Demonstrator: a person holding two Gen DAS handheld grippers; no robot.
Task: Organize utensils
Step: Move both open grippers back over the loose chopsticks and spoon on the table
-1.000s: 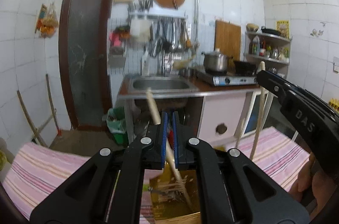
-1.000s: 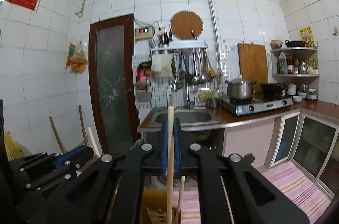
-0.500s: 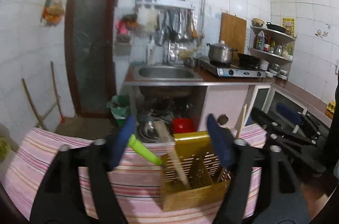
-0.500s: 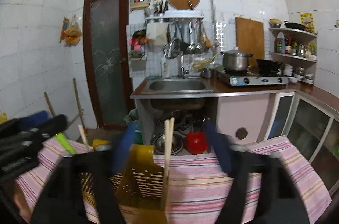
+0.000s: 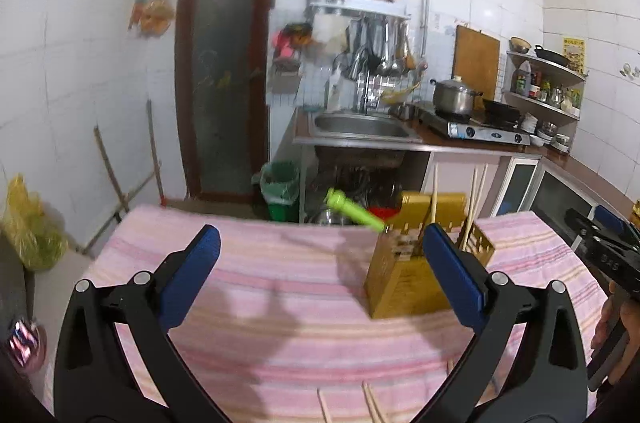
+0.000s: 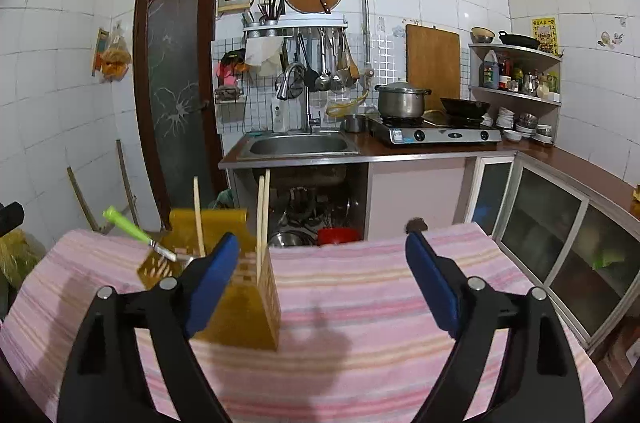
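A yellow slotted utensil holder [image 5: 404, 275] stands on the pink striped cloth [image 5: 280, 287]. Wooden chopsticks [image 5: 434, 199] stand upright in it, and a green-handled utensil [image 5: 354, 211] leans out to the left. My left gripper [image 5: 320, 271] is open and empty, just in front of the holder. My right gripper [image 6: 320, 283] is open and empty, with the holder [image 6: 244, 299] behind its left finger. Chopsticks [image 6: 262, 219] and the green-handled utensil [image 6: 128, 223] show there too. More loose chopsticks [image 5: 372, 403] lie on the cloth near the front edge.
The right gripper [image 5: 604, 247] shows at the right edge of the left wrist view. Behind the table are a sink counter [image 6: 300, 145], a stove with a pot [image 6: 402, 101], a door [image 6: 176, 95] and glass-front cabinets [image 6: 560, 223].
Both grippers have opened, let go of their chopsticks into the holder, and pulled back and up from it. The holder now sits farther off in both views.
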